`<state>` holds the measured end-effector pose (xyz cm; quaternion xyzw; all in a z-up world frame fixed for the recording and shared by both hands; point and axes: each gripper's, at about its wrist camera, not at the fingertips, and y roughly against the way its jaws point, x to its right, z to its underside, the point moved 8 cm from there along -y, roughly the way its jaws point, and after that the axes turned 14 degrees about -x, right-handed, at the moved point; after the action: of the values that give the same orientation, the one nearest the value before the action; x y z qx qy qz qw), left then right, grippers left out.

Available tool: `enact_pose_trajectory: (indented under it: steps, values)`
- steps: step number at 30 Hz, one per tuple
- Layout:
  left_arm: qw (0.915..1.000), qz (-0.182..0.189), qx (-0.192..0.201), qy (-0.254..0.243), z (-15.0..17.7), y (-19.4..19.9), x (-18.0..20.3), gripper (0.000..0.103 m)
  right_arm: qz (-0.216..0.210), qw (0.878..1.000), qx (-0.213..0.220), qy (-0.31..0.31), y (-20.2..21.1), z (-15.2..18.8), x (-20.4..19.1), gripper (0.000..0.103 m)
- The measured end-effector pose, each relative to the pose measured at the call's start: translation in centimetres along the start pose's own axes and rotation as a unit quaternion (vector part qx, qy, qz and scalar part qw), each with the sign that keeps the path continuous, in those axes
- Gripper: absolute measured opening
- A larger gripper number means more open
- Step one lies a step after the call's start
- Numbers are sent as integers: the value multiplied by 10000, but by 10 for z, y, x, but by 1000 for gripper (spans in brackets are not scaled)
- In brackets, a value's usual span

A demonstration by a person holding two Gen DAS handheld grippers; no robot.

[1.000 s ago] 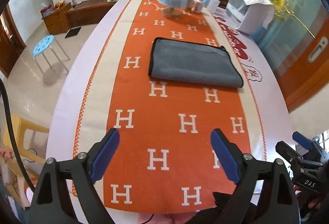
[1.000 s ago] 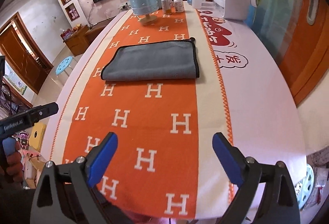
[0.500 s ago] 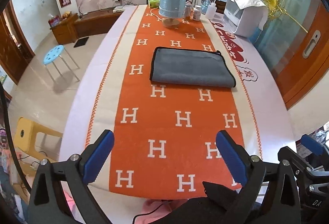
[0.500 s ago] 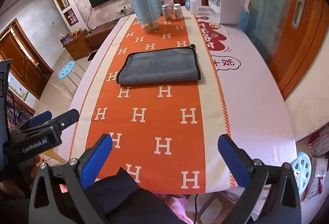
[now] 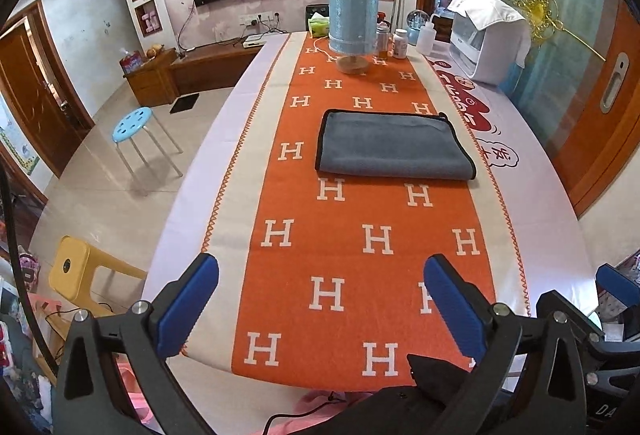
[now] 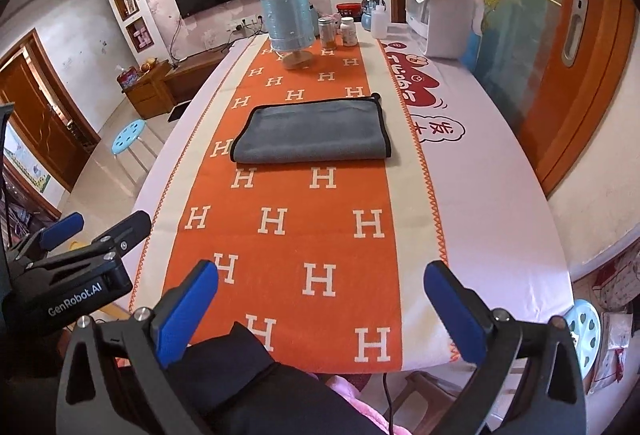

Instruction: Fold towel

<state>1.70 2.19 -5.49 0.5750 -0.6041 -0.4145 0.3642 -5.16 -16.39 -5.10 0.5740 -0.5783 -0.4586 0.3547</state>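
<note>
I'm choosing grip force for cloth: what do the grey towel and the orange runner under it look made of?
Grey towel: looks like soft microfibre, matte short nap, black stitched binding along its edges. Orange runner: looks like woven or knitted fabric, cream H pattern, zigzag orange edging; fibre unclear.

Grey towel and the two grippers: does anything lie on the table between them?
No. Both wrist views show only bare orange runner between the folded grey towel and the open left gripper and right gripper.
</note>
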Motion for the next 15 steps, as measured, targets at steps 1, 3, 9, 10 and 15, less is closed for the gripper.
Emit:
enact_pose_trajectory:
  steps: [1, 3, 9, 10, 15]
  values:
    - [10000, -14, 3, 6, 0, 0, 0, 102, 15, 10000, -16, -4, -1, 0, 0, 103]
    - [10000, -15, -7, 12, 0, -1, 0, 102, 17, 10000, -54, -29, -2, 0, 2, 103]
    - [10000, -55, 9, -18, -1, -1, 4, 102, 14, 9999, -122, -62, -6, 0, 4, 103]
    - [10000, -62, 19, -25, -1, -1, 5, 102, 7, 9999, -136, -67, -7, 0, 5, 103]
    - [9999, -105, 66, -30, -3, 0, 9, 102, -22, 9998, -164, -91, -10, -1, 7, 103]
